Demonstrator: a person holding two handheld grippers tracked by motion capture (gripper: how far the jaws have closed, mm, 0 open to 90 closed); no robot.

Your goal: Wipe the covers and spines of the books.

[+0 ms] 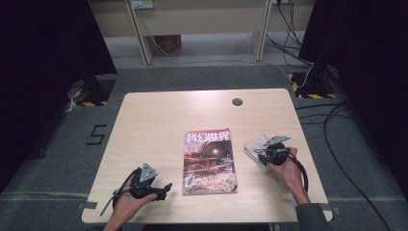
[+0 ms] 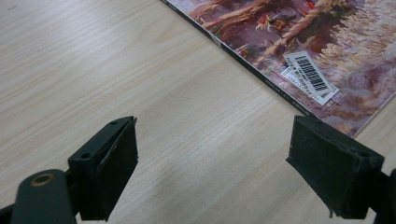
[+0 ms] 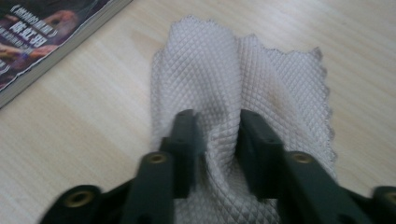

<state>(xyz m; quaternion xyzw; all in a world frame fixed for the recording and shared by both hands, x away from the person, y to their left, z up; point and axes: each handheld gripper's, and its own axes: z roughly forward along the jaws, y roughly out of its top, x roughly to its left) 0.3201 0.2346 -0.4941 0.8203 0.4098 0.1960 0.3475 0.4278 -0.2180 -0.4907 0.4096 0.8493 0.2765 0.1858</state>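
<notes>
A magazine (image 1: 209, 161) with a red illustrated cover lies flat at the table's centre; its barcode corner (image 2: 308, 74) shows ahead of my left gripper. That left gripper (image 1: 164, 190) (image 2: 212, 128) rests on the wood left of the magazine, jaws wide apart and empty. A pale quilted cloth (image 1: 254, 148) (image 3: 233, 74) lies crumpled right of the magazine (image 3: 42, 37). My right gripper (image 1: 260, 152) (image 3: 218, 116) sits low over the cloth, jaws partly apart, with a raised fold of the fabric standing loosely between them.
The light wooden table (image 1: 154, 120) has a dark round cable hole (image 1: 237, 101) near its far edge. Beyond the table are grey floor, desk legs and black cables (image 1: 332, 120) at the right.
</notes>
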